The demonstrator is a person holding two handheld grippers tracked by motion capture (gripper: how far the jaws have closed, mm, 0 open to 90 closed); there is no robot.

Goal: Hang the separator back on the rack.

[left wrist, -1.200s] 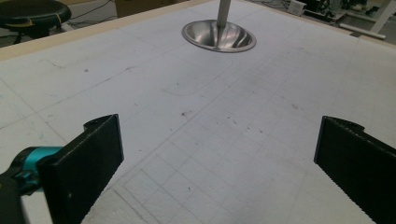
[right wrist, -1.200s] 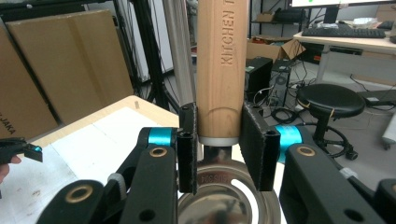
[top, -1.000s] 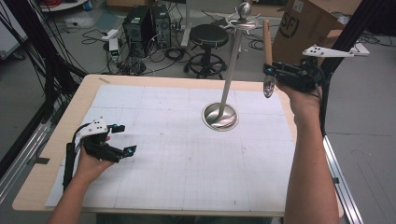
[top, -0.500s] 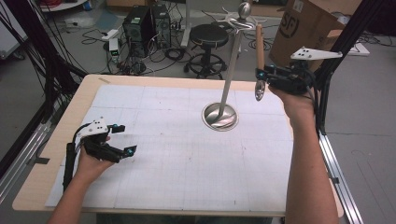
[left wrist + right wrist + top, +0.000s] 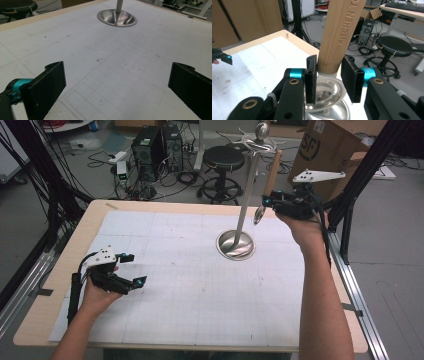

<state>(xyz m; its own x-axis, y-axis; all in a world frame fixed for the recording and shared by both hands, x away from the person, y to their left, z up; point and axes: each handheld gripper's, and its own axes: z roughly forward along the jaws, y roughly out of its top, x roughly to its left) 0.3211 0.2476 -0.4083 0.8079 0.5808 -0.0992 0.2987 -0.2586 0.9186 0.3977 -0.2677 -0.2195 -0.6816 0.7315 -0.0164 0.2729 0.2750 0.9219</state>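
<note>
One utensil is all you carry: your left gripper (image 5: 131, 270) rests idle, jaws wide and empty, at 8 o'clock; your right gripper (image 5: 264, 206) clamps the wooden-handled utensil (image 5: 271, 167) beside the stand (image 5: 246, 200) at 1 o'clock, jaws just eased, hanging not yet done

- My right gripper (image 5: 328, 80): black with teal rings.
- Utensil handle (image 5: 342, 32): pale wood, stamped lettering.
- Stand (image 5: 236, 245): shiny silver.
- Worktop (image 5: 200, 290): white, faint grid, tan edge.
</note>
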